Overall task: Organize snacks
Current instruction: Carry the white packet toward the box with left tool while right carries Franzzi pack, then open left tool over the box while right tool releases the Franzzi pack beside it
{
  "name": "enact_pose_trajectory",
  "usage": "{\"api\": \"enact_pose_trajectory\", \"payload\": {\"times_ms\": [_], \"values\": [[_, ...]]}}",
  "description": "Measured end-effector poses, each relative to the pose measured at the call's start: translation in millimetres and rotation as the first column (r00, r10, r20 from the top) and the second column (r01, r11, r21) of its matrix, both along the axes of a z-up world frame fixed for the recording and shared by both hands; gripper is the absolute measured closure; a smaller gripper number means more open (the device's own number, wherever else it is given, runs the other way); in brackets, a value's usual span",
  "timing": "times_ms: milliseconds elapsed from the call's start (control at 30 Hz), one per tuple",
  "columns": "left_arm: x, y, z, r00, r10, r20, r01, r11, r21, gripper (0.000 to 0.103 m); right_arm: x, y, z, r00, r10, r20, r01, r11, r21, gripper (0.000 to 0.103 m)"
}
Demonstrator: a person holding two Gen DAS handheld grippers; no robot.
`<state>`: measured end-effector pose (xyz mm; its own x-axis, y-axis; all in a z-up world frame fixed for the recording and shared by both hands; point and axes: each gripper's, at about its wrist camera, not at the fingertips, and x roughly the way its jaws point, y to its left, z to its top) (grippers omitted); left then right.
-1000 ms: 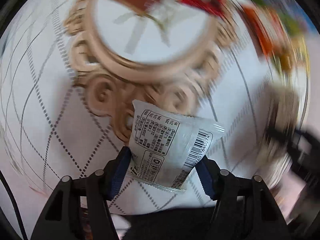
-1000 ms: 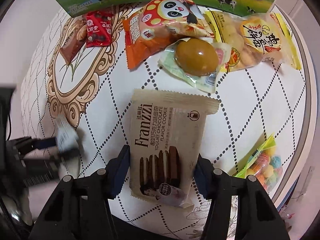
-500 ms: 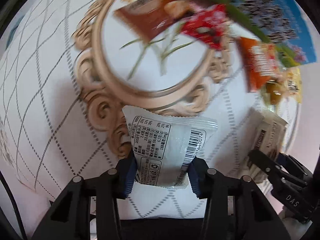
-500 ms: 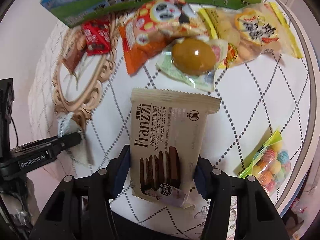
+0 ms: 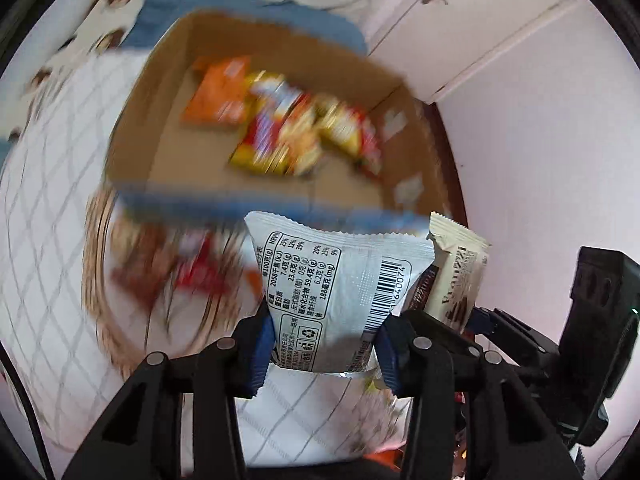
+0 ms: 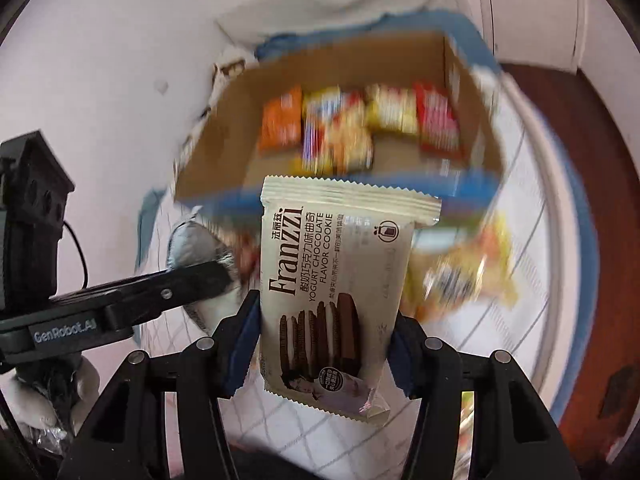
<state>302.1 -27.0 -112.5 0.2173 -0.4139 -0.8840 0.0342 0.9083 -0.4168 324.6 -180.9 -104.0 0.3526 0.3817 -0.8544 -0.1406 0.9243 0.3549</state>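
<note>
My left gripper (image 5: 324, 350) is shut on a silver snack packet (image 5: 340, 280) with a barcode and nutrition label, held in the air. My right gripper (image 6: 322, 350) is shut on a beige Franzzi cookie packet (image 6: 332, 280); it also shows in the left wrist view (image 5: 456, 276). Both packets are just in front of an open cardboard box (image 5: 168, 100) (image 6: 352, 56) that holds several blurred orange, yellow and red snack packs (image 5: 288, 128) (image 6: 352, 128). The left gripper shows in the right wrist view (image 6: 192, 276) at the left.
The round table with a white diamond-pattern cloth (image 5: 52, 208) (image 6: 516, 280) lies below. Blurred loose snacks remain on it (image 5: 192, 268) (image 6: 468, 268). A white wall and cabinet door (image 5: 480, 32) stand behind the box.
Both grippers have lifted and tilted up from the tabletop with their packets. The open box now fills the view ahead instead of the table's loose snacks.
</note>
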Motion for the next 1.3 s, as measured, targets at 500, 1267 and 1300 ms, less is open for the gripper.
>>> {"api": "enact_pose_trajectory", "payload": {"times_ms": [500, 1267, 1300], "values": [[152.6, -40.7, -74.1, 0.96, 0.029, -0.277, -0.032, 0.999, -0.007, 0.062, 144.6, -14.3, -52.6, 0.992, 0.022, -0.121, -0.04, 0.987, -0.156, 0.044], [126.3, -34.3, -46.7, 0.996, 0.038, -0.082, -0.017, 0.97, 0.242, 0.004, 138.6, -2.9, -69.5, 0.98, -0.046, -0.194, 0.004, 0.977, -0.213, 0.005], [123.5, -33.0, -43.3, 0.997, 0.036, -0.061, -0.02, 0.968, 0.25, 0.004, 137.4, -3.5, -65.1, 0.982, -0.051, -0.181, 0.011, 0.977, -0.215, 0.005]]}}
